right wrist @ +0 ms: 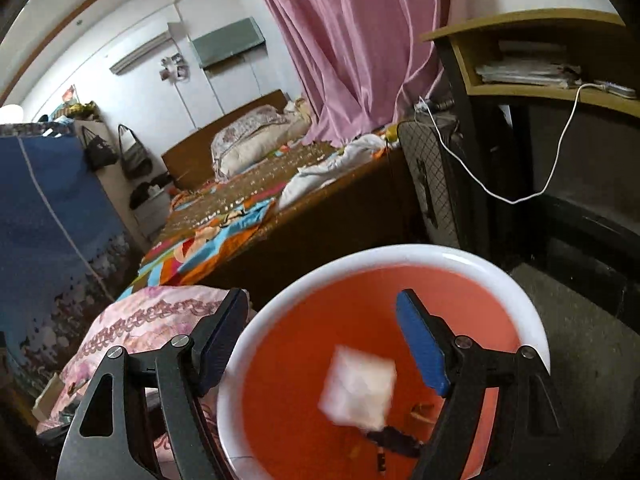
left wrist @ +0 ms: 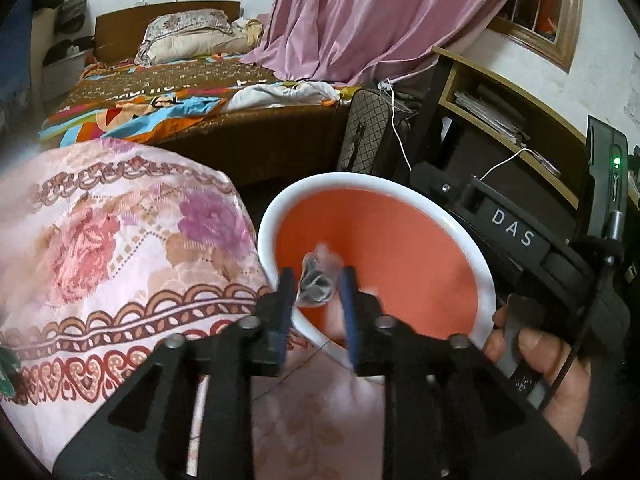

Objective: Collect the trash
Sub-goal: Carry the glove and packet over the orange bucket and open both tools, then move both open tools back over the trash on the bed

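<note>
Now the left claw (left wrist: 318, 284), jaws barely parted, has a crumpled wrapper (left wrist: 318, 280) between its tips, directly above the bin (left wrist: 276, 216); right claw (right wrist: 320, 344) gapes wide, empty, bin below.

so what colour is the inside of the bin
Orange-red inside the bin, with a white rim; clearest in the right wrist view.
</note>
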`<action>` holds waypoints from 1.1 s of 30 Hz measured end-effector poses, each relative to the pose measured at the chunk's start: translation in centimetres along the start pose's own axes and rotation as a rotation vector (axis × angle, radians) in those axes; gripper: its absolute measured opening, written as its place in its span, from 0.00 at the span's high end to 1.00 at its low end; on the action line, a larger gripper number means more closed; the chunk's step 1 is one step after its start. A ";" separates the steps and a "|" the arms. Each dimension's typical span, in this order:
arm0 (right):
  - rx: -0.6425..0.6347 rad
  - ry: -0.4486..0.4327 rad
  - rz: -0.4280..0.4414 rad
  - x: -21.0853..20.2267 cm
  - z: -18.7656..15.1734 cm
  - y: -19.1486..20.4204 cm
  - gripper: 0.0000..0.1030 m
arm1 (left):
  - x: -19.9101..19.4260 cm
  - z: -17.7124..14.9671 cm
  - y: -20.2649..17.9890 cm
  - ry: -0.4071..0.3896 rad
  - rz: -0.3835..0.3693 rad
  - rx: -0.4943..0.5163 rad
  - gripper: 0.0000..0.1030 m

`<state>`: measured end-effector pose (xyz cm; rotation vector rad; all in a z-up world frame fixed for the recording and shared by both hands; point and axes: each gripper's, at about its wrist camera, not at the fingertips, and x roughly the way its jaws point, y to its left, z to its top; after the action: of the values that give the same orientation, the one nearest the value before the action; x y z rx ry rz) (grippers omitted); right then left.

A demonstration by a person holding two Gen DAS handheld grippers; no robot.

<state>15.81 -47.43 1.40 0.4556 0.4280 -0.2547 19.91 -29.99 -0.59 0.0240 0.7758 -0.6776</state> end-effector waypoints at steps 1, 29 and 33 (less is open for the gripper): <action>-0.004 0.002 -0.002 0.0 0.0 0.0 0.25 | -0.1 -0.1 0.2 -0.003 -0.001 -0.010 0.87; -0.231 -0.301 0.218 -4.1 -1.0 12.3 0.00 | -14.0 -0.5 12.9 -0.411 0.328 -0.251 0.15; -0.276 -0.331 0.268 -4.4 -1.9 14.8 0.00 | -16.2 -1.1 15.2 -0.497 0.401 -0.275 0.11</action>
<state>16.16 -33.09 7.31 0.1906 0.0721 -0.0075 19.53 -8.73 5.85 -0.2268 0.3598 -0.1745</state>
